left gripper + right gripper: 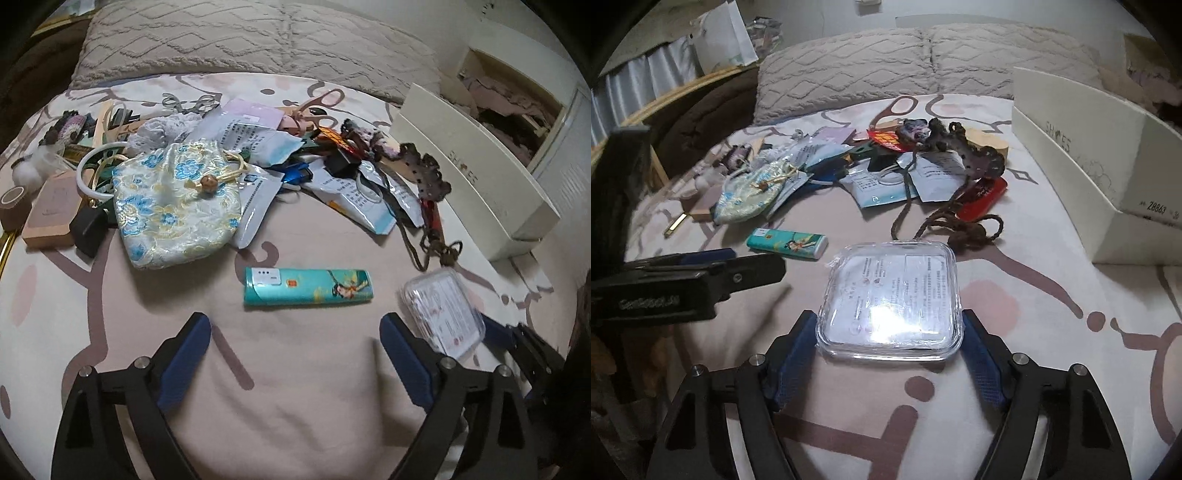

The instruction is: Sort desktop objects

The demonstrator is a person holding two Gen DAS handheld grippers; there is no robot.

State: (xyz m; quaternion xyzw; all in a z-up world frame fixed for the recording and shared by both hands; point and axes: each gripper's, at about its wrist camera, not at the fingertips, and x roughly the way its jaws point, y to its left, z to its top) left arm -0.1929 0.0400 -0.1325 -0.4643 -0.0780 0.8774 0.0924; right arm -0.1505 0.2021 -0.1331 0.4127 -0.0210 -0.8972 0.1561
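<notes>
The right gripper reaches forward low over the bedsheet, its blue-padded fingers pressed against both sides of a clear plastic case with a printed card inside; the case sits level between them, clamped at its near end. The left gripper hangs just above the sheet with its jaws spread wide and nothing between them, pointing at a teal patterned box that lies flat on its long side just ahead. Beyond that box lies a heap of sundries: a floral drawstring pouch on the left, printed sachets in the middle, scissors at the back, a brown braided cord trailing toward the case. An open white shoebox stands along the right edge of the sheet, near the held case, with bare sheet between them. Quilted pillows close off the far side.
</notes>
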